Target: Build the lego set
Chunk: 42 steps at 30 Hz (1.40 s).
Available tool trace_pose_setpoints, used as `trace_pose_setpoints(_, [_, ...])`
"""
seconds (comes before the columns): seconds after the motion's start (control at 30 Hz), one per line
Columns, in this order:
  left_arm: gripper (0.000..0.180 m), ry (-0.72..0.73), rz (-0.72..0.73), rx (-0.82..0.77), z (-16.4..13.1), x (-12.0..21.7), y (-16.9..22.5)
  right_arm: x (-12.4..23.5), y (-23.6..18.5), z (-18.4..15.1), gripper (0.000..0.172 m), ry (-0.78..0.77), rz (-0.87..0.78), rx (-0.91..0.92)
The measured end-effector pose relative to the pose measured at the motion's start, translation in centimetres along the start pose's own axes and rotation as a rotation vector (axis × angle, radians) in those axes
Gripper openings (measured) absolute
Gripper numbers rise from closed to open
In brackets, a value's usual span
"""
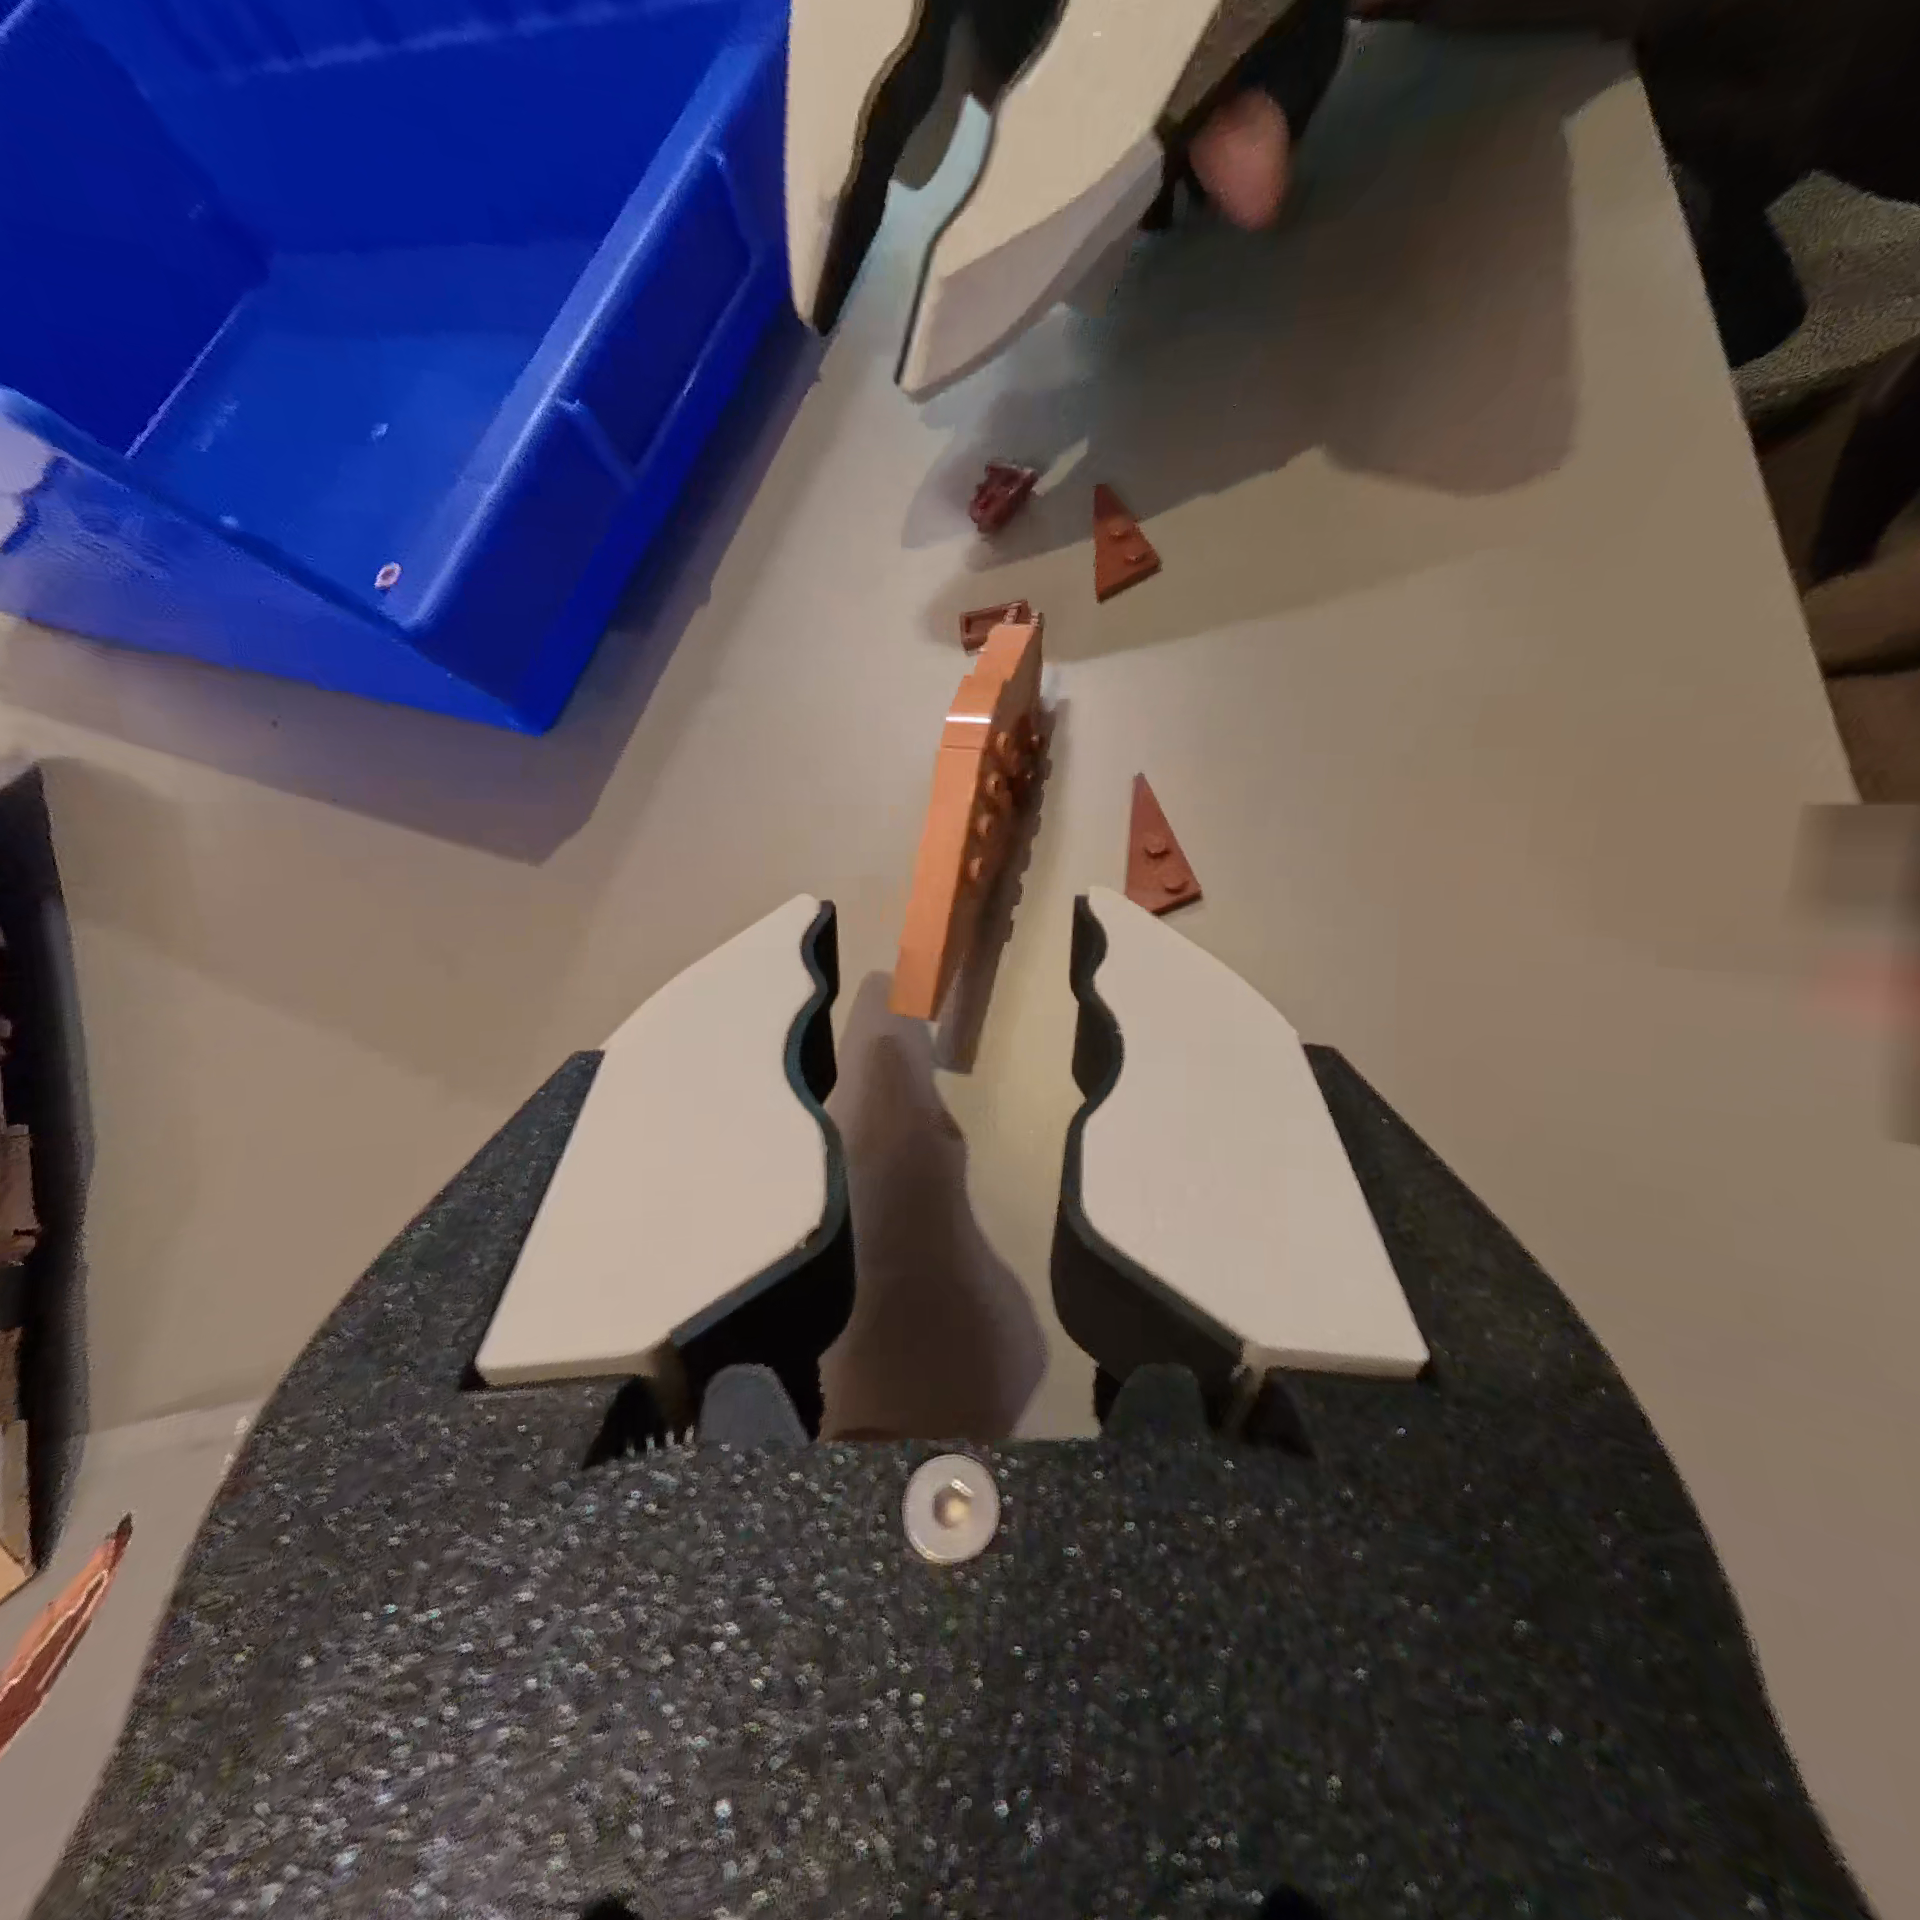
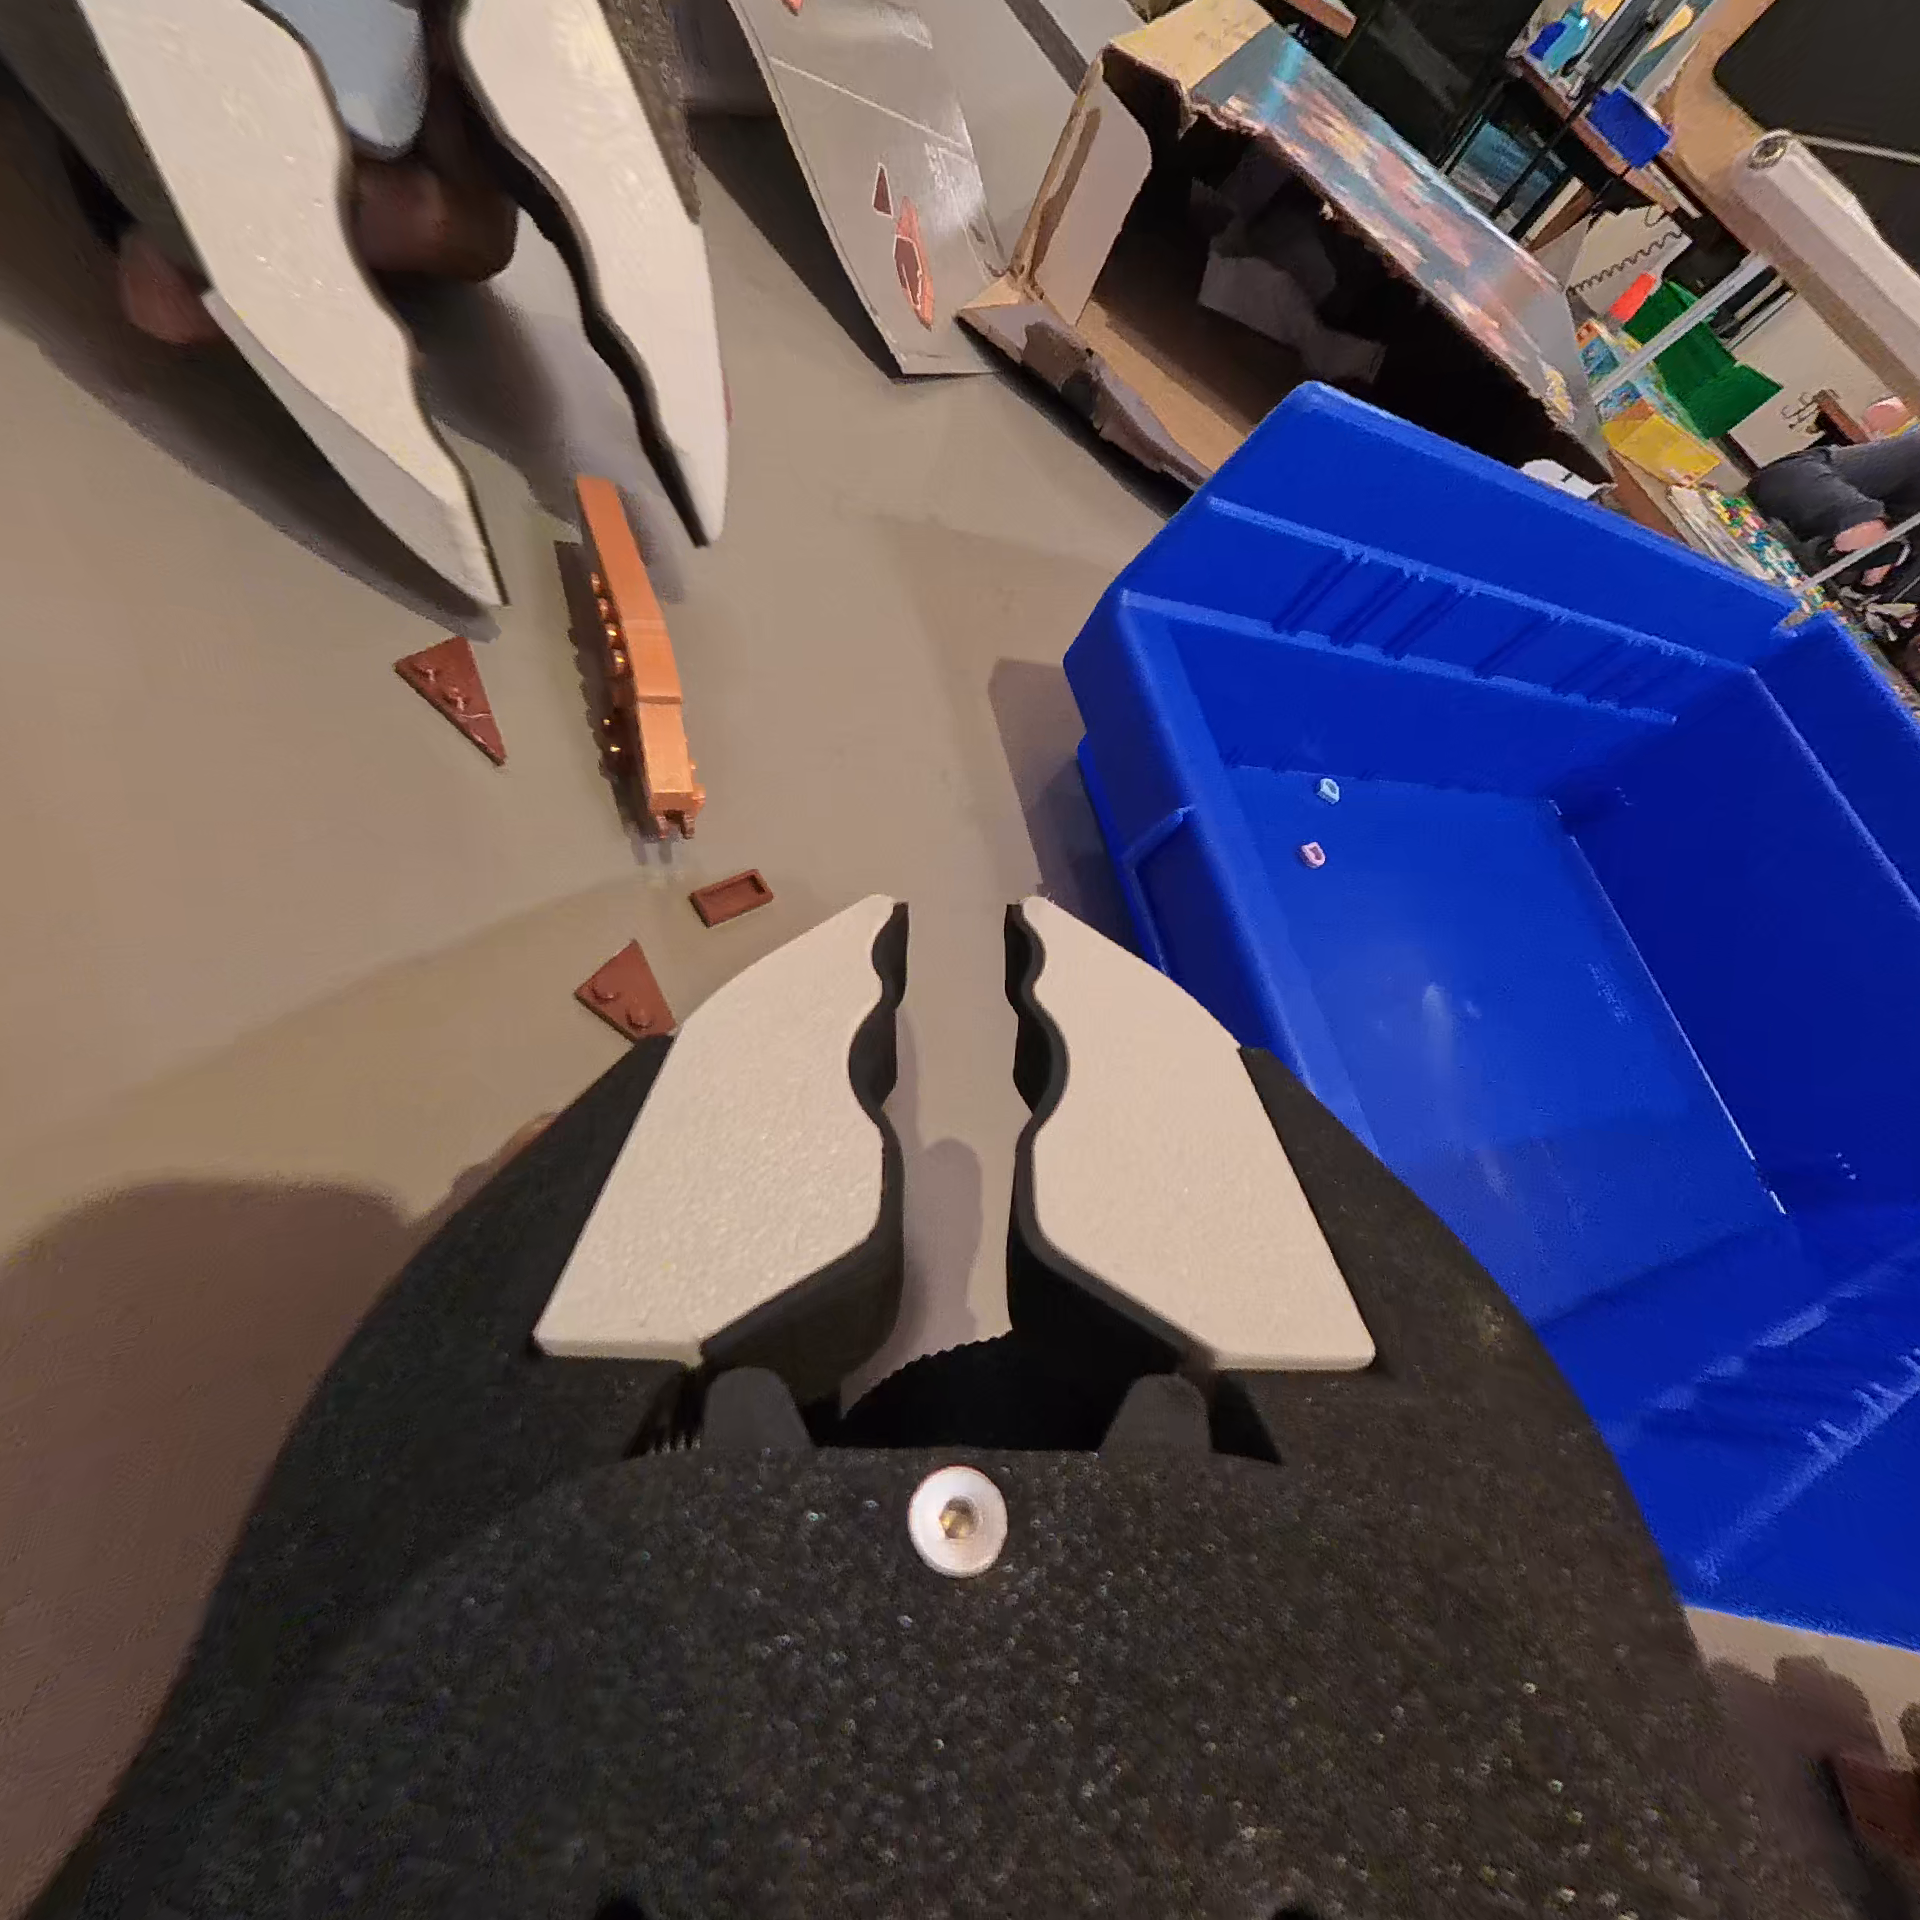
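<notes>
Your left gripper (image 1: 956, 925) sits low centre in its own wrist view, jaws well apart, pads touching nothing. In the right wrist view it enters from the upper left, fingers angled down toward the table. Your right gripper (image 2: 956, 914) sits centre frame with a narrow gap between its fingertips, nothing between the pads. In the left wrist view it hangs from the top centre, tips pointing down, with your fingertip (image 1: 1242, 156) showing just behind it.
</notes>
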<state>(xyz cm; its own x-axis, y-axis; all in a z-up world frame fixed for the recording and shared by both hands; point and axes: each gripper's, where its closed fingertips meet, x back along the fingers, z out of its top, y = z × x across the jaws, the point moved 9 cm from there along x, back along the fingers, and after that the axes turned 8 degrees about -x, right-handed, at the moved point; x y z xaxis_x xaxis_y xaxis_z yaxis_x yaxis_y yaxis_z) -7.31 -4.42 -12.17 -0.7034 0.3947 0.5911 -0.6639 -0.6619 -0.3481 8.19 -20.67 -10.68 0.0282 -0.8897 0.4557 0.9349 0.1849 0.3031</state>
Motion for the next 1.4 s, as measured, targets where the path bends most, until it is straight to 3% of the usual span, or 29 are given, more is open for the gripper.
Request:
trace_pose_setpoints(0.07, [0.039,-0.022,-0.025,0.041,0.1,-0.5,-0.4,-0.2,-0.1,0.0,0.017,-0.008,0.004,0.008])
trace_pose_setpoints(0.17, [0.008,-0.046,-0.095,0.064,0.2,-1.1,-0.8,-0.3,-0.1,0.1,0.017,-0.024,-0.001,0.04])
trace_pose_setpoints(0.3, [0.008,-0.046,-0.154,0.098,0.5,-1.3,-1.7,-0.3,0.6,1.5,0.017,-0.03,-0.009,0.156])
trace_pose_setpoints(0.4, [0.008,-0.032,-0.196,0.18,0.9,-1.2,-3.8,-0.5,1.4,3.9,0.018,0.002,-0.02,0.369])
trace_pose_setpoints(0.53, [0.008,0.07,-0.347,0.444,-0.6,-1.8,-6.3,-2.2,2.3,6.6,0.02,0.091,0.043,0.575])
trace_pose_setpoints(0.63, [0.008,0.199,-0.418,0.596,-1.5,-1.0,-7.2,-3.9,2.3,7.0,0.025,0.164,0.171,0.557])
trace_pose_setpoints(0.77, [0.008,0.223,-0.408,0.589,-2.3,0.5,-7.2,-4.8,1.0,6.5,0.031,0.209,0.275,0.512])
trace_pose_setpoints(1.03, [0.008,0.21,-0.494,0.593,-2.3,0.5,-6.3,-6.0,-1.3,4.5,0.045,0.117,0.156,0.69])
trace_pose_setpoints(1.23, [0.008,0.171,-0.471,0.576,-2.0,0.0,-5.7,-6.3,-2.3,3.9,0.029,0.117,0.162,0.739])
trace_pose_setpoints(1.4, [0.043,0.22,-0.268,0.556,-1.0,-0.5,-6.0,-5.8,-1.5,3.7,0.029,0.152,0.096,0.656])
